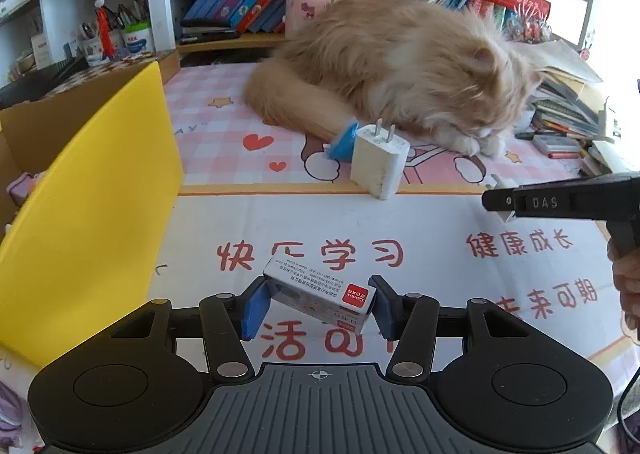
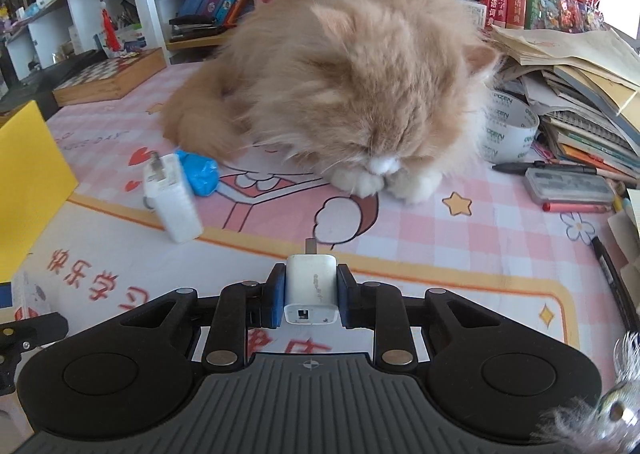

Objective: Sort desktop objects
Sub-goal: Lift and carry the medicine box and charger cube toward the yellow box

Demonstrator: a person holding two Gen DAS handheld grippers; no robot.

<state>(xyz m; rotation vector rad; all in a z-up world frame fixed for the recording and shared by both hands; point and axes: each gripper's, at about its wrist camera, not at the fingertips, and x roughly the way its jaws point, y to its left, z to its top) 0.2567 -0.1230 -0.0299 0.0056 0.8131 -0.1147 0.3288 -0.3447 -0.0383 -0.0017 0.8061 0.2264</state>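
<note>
My left gripper is shut on a small white eraser box with a red label, held tilted just above the printed desk mat. My right gripper is shut on a small white charger plug, its prong pointing away from me; in the left wrist view that gripper reaches in from the right edge. A larger white charger stands on the mat with its prongs up. Behind it lies a crumpled blue object.
A fluffy orange cat lies curled across the middle of the desk. A cardboard box with a yellow flap stands at the left. A tape roll, pens, a case and stacked books crowd the right.
</note>
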